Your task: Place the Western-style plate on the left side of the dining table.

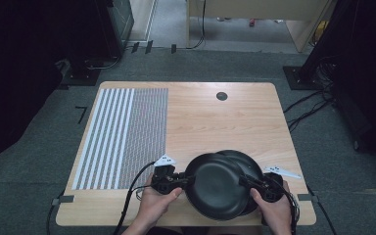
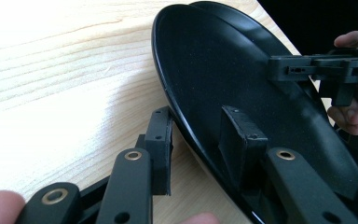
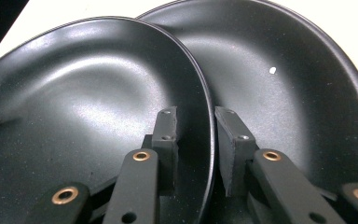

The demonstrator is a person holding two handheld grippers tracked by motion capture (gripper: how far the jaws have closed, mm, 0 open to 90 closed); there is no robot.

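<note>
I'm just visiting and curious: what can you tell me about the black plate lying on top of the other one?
The top plate is round, shallow and matte black, likely plastic, with a thin raised rim. It lies tilted, overlapping a second black plate near the front edge of the wooden table. The left hand-held gripper straddles its left rim, one jaw inside, one beneath. The right hand-held gripper straddles its right rim, with a small gap showing beside the pads. The plate is empty.
</note>
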